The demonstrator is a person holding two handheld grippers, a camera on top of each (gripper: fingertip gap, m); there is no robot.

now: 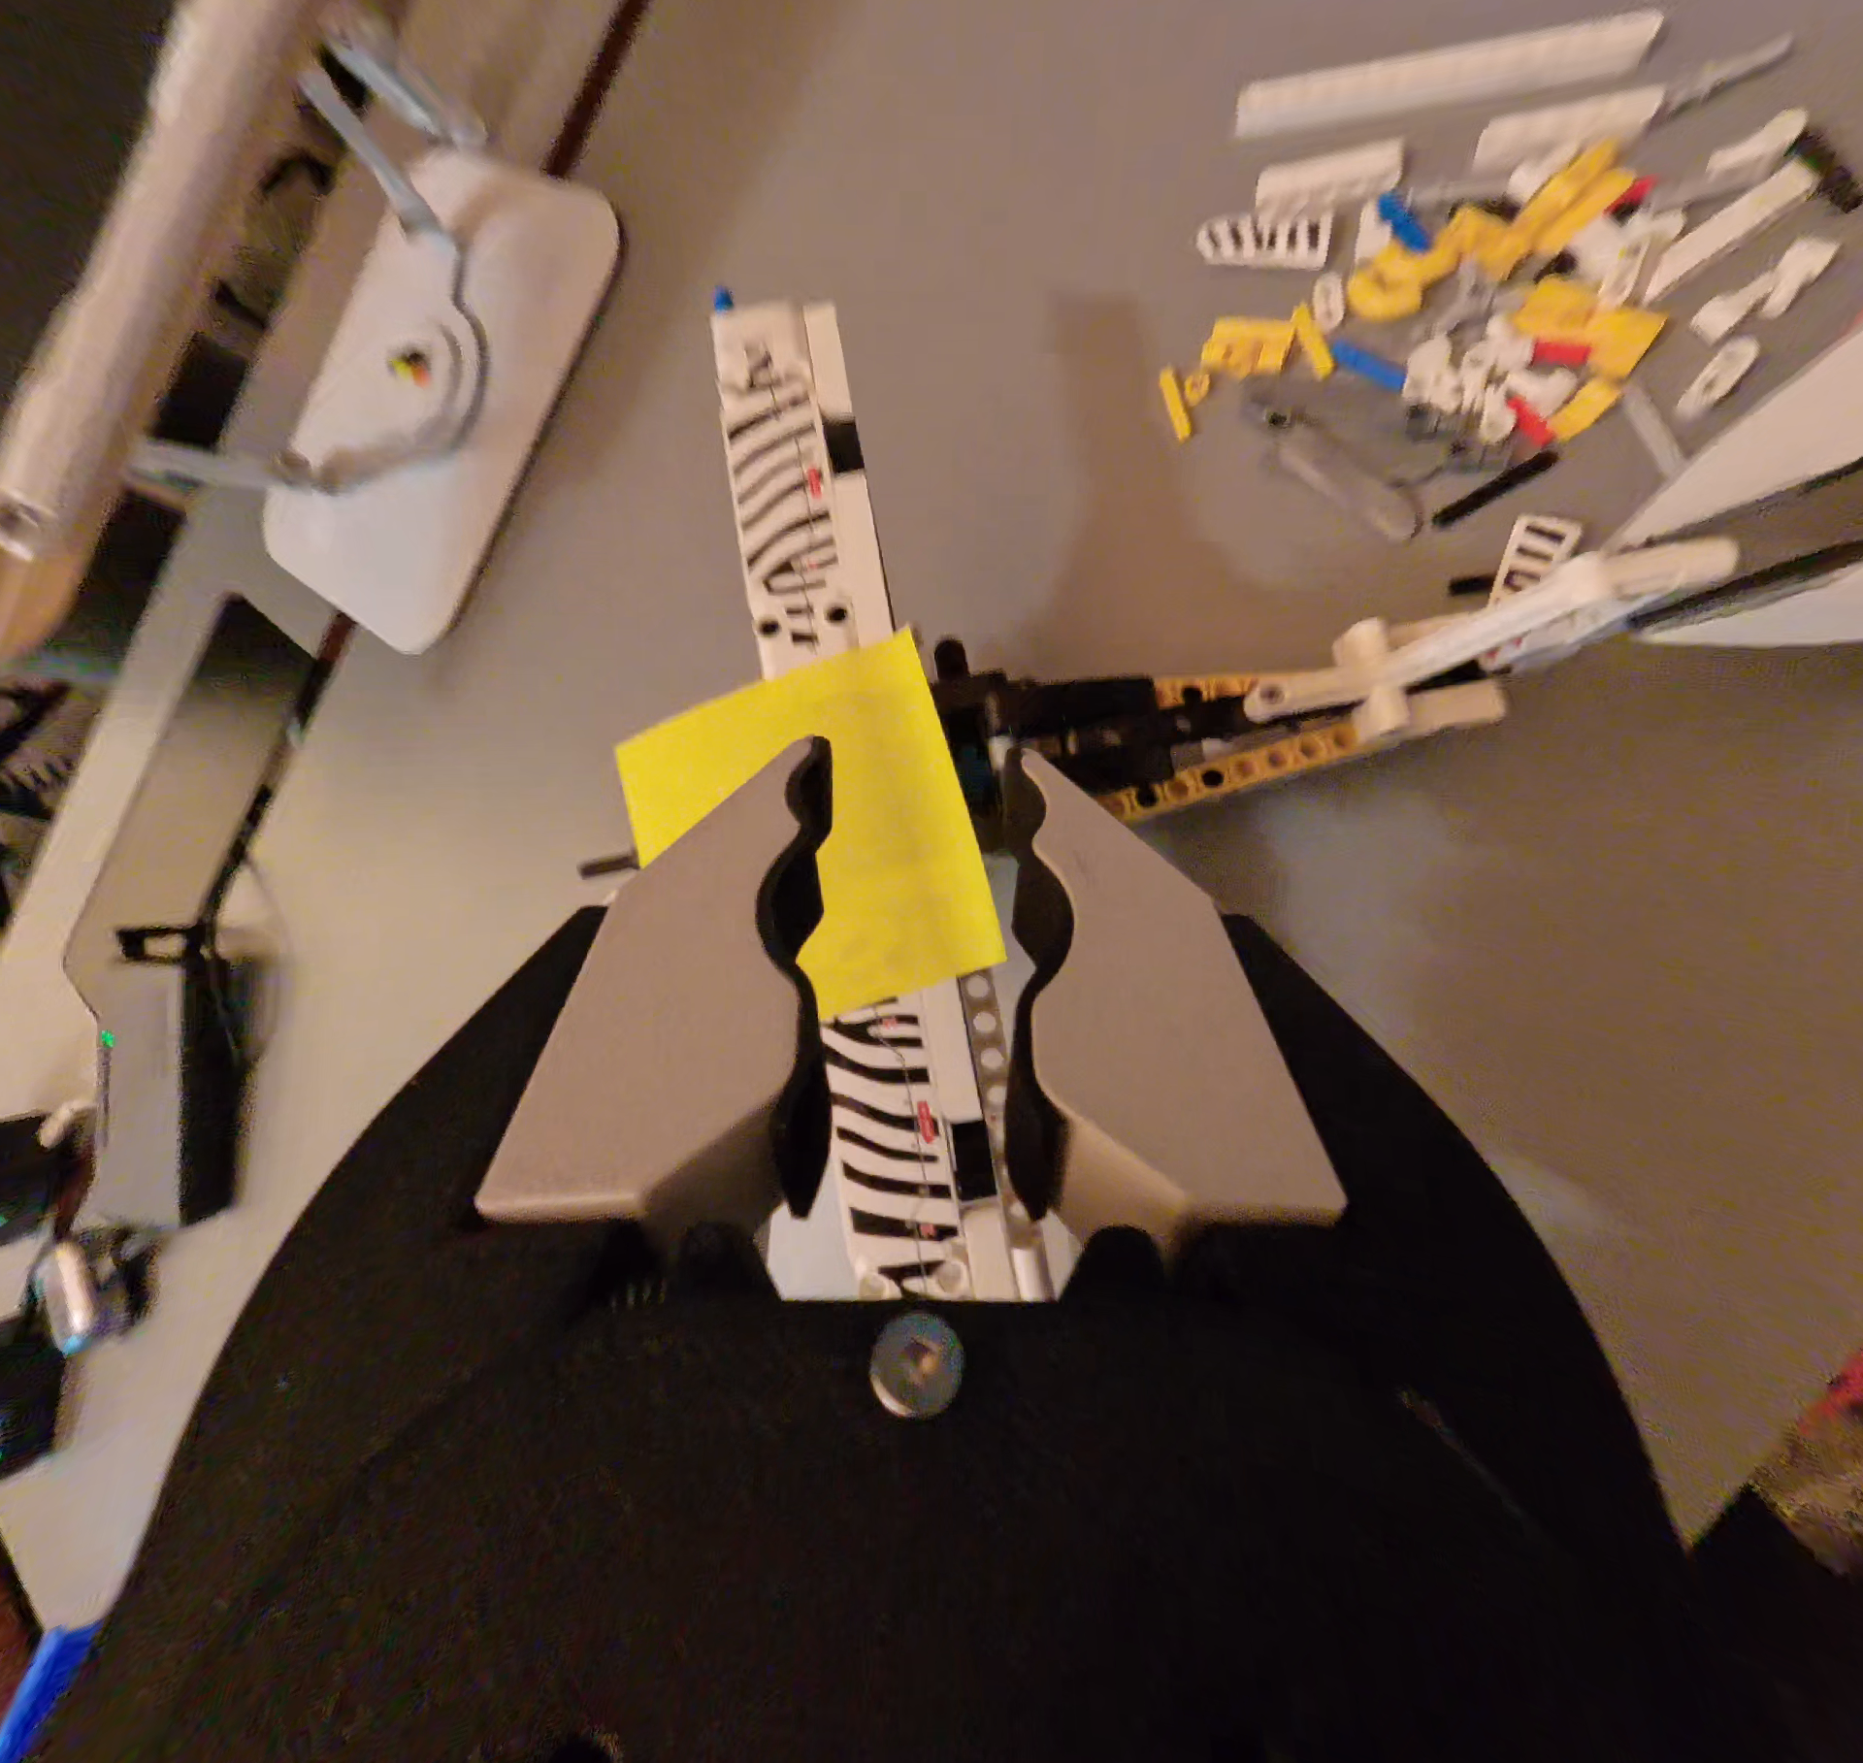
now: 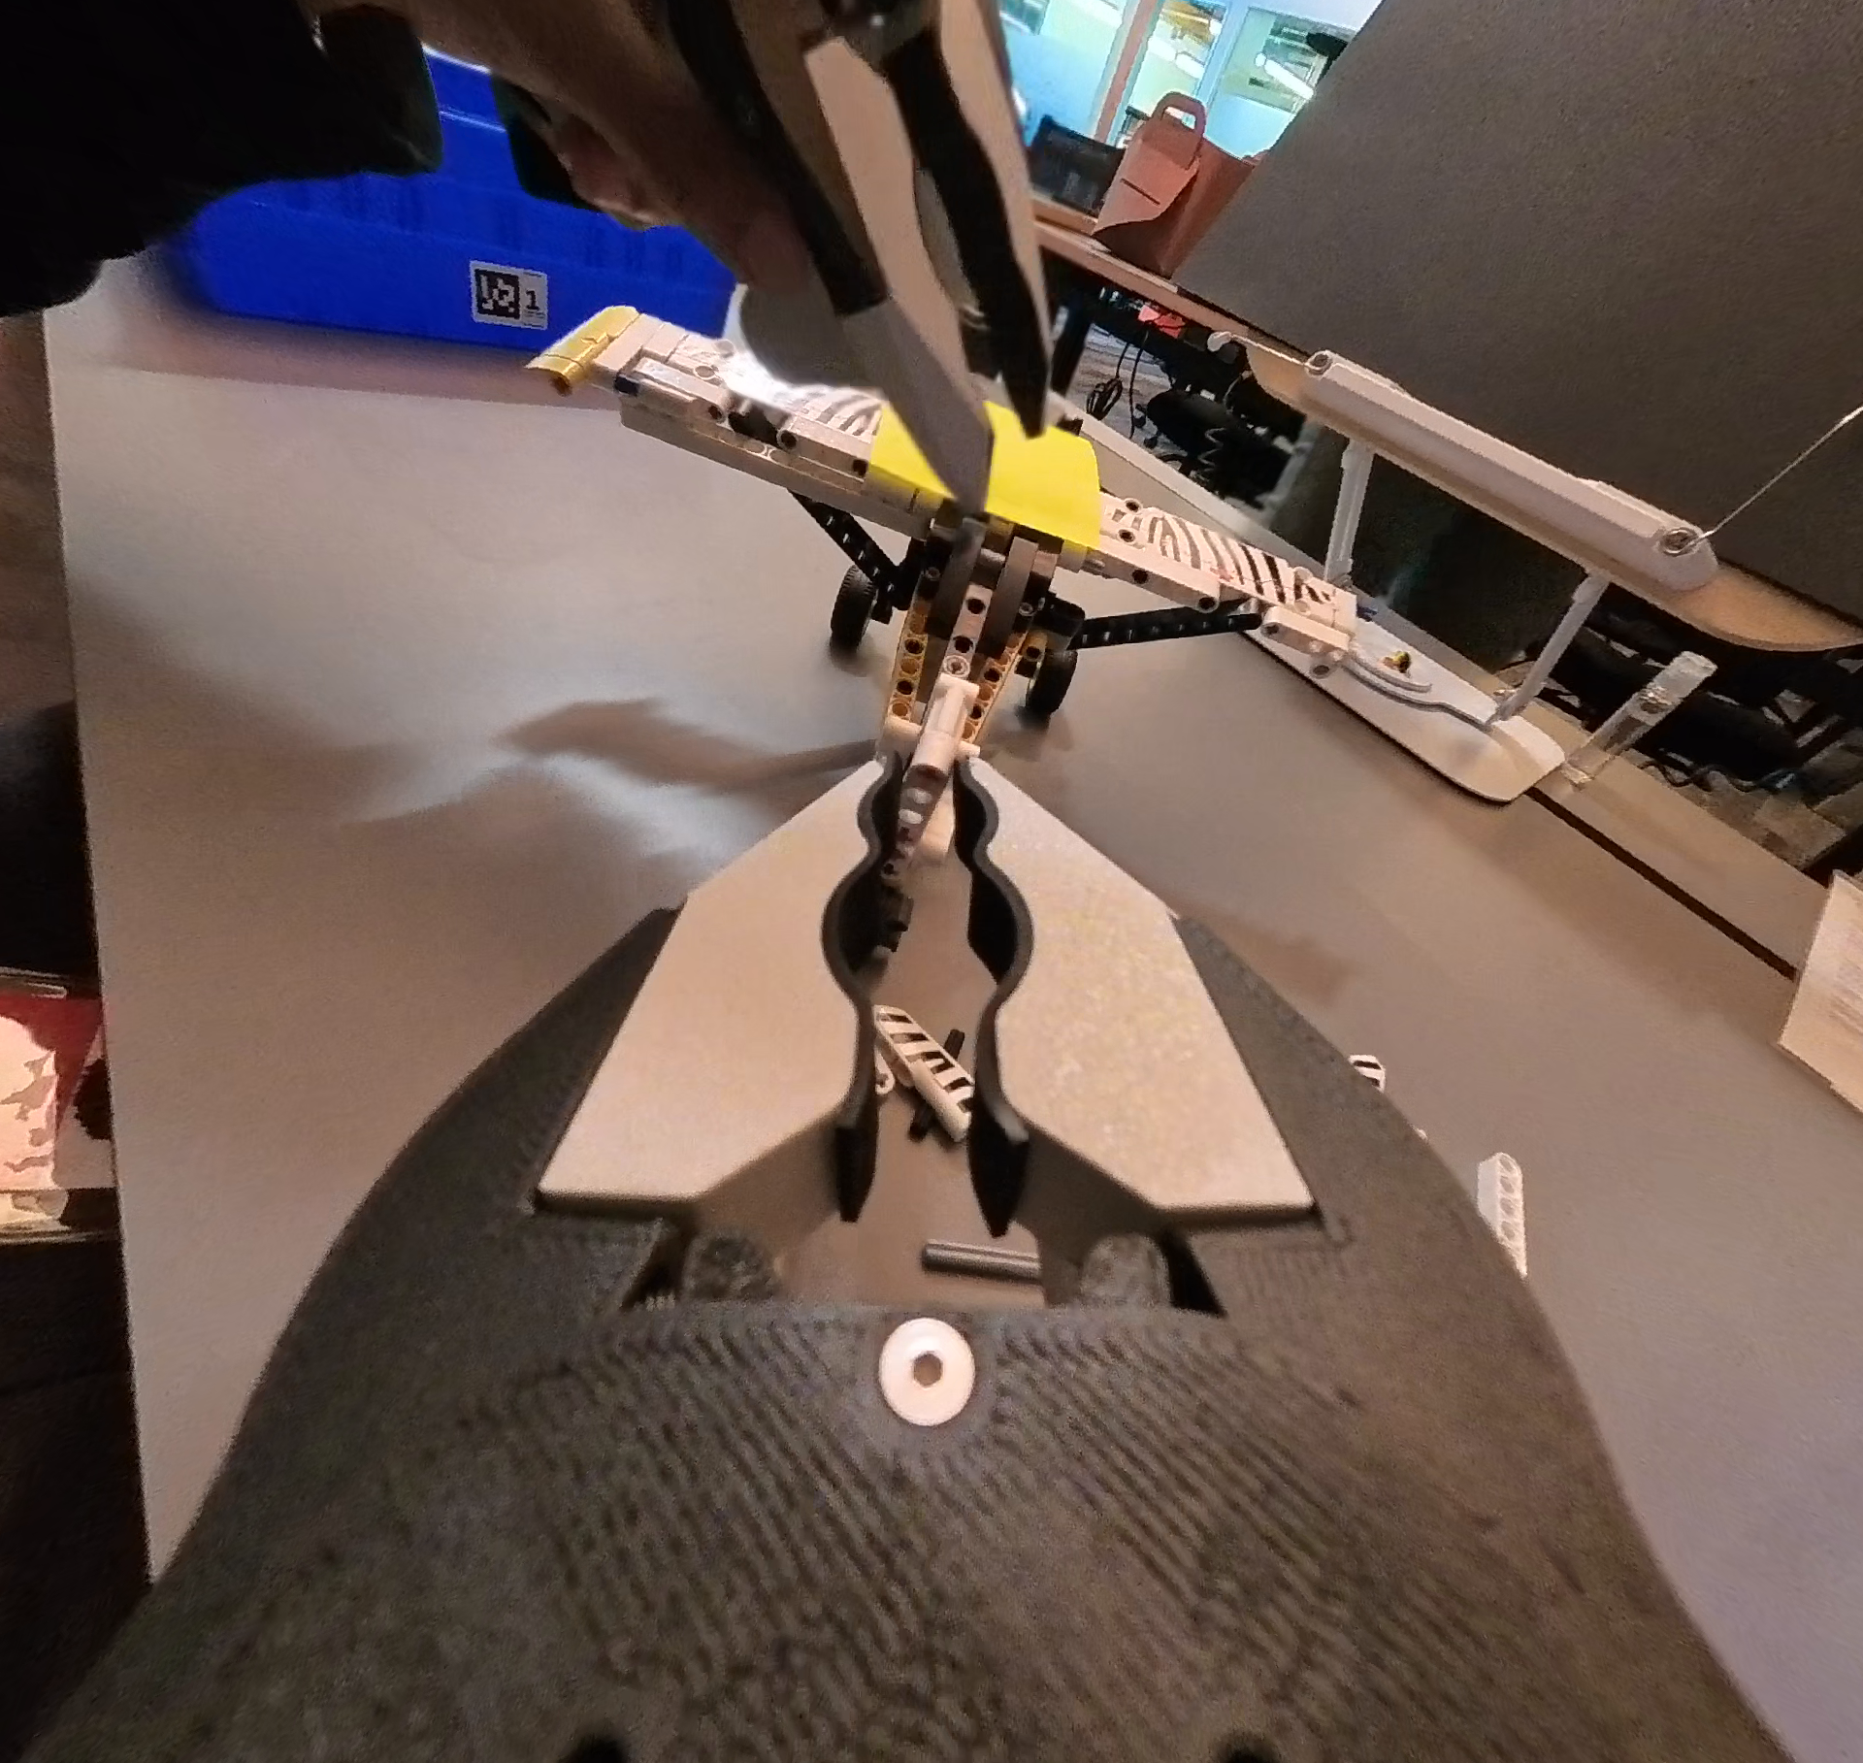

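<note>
the left gripper (image 1: 917, 767) hangs over a toy plane built of plastic bricks (image 1: 806, 465), pointing steeply down at the middle of its zebra-striped white wing. its two grey fingers stand apart, and a yellow sticky note (image 1: 887, 807) lies flat on the wing under and between them; the left finger covers part of the note, the right finger sits just off its edge, and neither pad presses on it, so this gripper is open. seen from the right wrist view, the same gripper comes down from above, gripped by a person's hand (image 2: 645, 102) in a dark sleeve, its tips just over the note. the right gripper (image 2: 927, 807) lies low and nearly level with the grey table (image 2: 302, 606), aimed along the plane's body from the tail end. its fingers are closed on the white tail beam (image 2: 933, 757), which sticks out from between the tips. the plane stands on its small black wheels. a heap of loose bricks (image 1: 1462, 303) lies well apart from it, and a white lamp base (image 1: 444, 384) stands near the table's edge.
</note>
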